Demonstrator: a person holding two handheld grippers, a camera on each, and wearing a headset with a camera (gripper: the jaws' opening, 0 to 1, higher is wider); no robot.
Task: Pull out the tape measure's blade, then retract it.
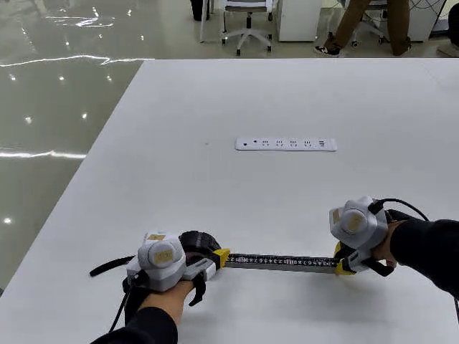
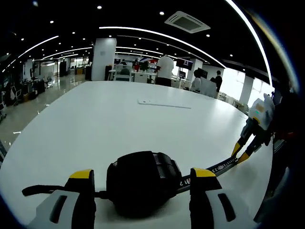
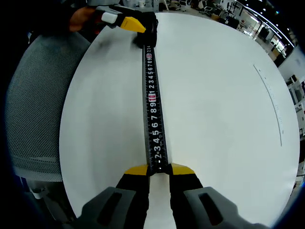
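A black tape measure case (image 1: 201,246) rests on the white table (image 1: 287,100) near its front edge. My left gripper (image 1: 209,259) is shut on the case (image 2: 142,181), one yellow-tipped finger on each side. The black blade (image 1: 281,261) with white numbers runs flat along the table from the case toward the right. My right gripper (image 1: 340,264) is shut on the blade's end (image 3: 157,164). In the right gripper view the blade (image 3: 152,100) stretches away to the case (image 3: 148,29). The right gripper (image 2: 241,153) also appears at the right edge of the left gripper view.
A white power strip (image 1: 285,144) lies flat in the middle of the table, well beyond the tape. The table's left edge (image 1: 86,154) drops to a glossy floor. Office chairs and a person's legs (image 1: 358,25) stand past the far end.
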